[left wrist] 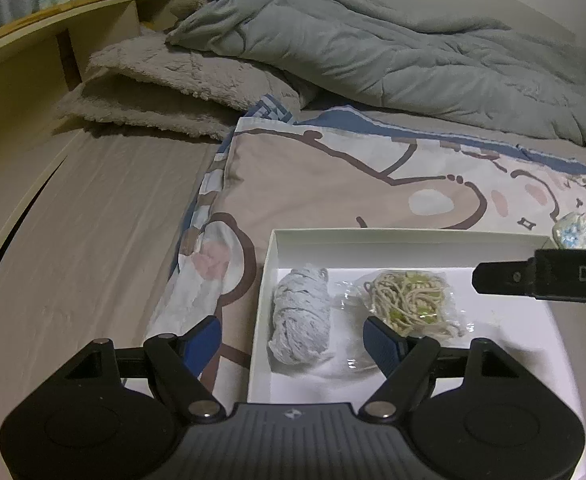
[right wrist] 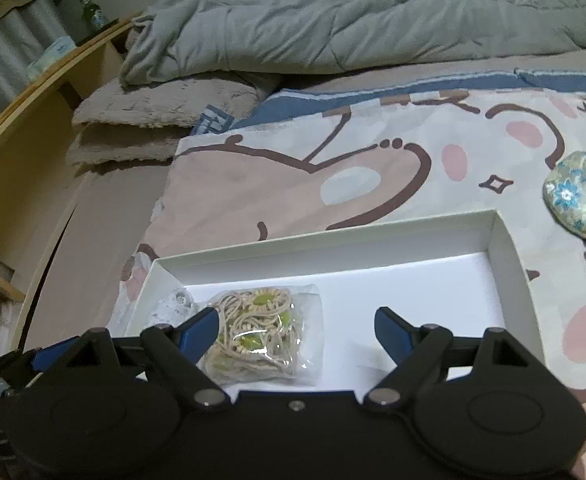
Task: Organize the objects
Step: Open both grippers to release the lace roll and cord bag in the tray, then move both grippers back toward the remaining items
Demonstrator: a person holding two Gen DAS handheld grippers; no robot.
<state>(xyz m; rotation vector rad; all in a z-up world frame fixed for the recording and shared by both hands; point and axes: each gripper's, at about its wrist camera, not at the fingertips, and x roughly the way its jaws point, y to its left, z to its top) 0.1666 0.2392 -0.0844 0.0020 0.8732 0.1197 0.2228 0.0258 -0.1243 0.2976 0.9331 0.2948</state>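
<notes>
White box (left wrist: 267,280) on a cartoon-print cover (left wrist: 313,172): grey yarn (left wrist: 301,322) lies at its left wall, bagged cord (left wrist: 411,304) right of the yarn. Left gripper (left wrist: 293,340) straddles the yarn, jaws wide, gripping nothing. Right gripper (right wrist: 295,330), equally wide and empty, hovers by the cord. Floral pouch (right wrist: 581,196) lies outside the box's right wall.

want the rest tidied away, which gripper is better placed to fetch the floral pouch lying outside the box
Right, probably. The floral pouch lies just past the white box's right wall, on the right gripper's side; that gripper is open and empty. The left gripper hangs over the box's opposite end.
</notes>
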